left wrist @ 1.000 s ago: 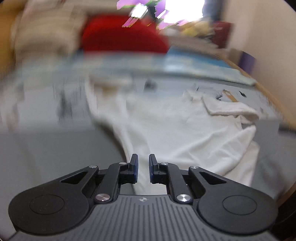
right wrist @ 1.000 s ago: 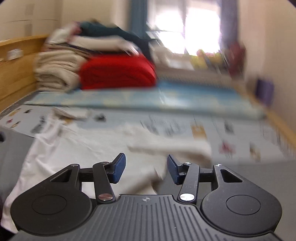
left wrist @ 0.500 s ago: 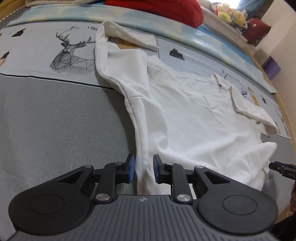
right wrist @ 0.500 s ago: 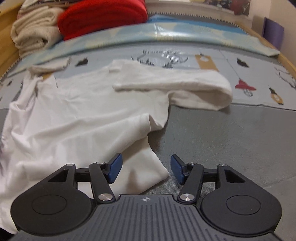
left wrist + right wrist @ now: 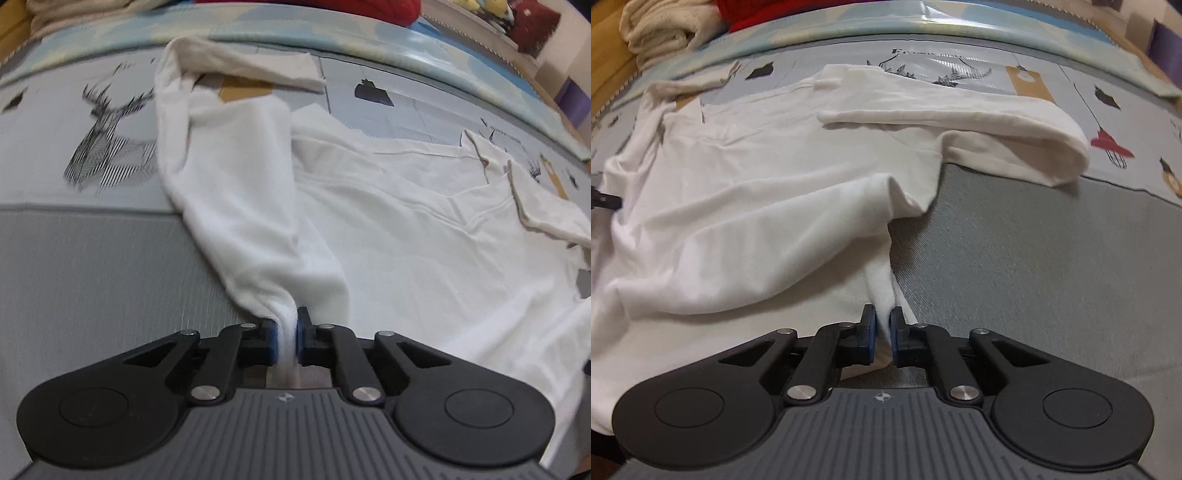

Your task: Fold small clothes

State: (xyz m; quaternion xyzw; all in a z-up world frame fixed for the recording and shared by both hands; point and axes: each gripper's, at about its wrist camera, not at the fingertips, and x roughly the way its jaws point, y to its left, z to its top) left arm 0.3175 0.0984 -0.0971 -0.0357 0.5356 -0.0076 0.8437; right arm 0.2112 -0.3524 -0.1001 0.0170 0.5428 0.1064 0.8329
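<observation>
A small white long-sleeved shirt lies spread on a grey mat, both sleeves folded across it. My left gripper is shut on the shirt's near left hem corner, and the cloth rises in a bunched ridge from the jaws. In the right wrist view the shirt fills the left half. My right gripper is shut on the near right hem corner, with a pinched fold standing between the jaws. The other gripper's tip shows at the far left edge.
The grey mat meets a printed play mat with a deer drawing. Folded beige blankets and a red blanket are stacked at the back. A wooden edge runs along the right side.
Both grippers have closed on the shirt's hem corners; half a second ago both were open around the cloth. The cloth now bunches up at each grip.
</observation>
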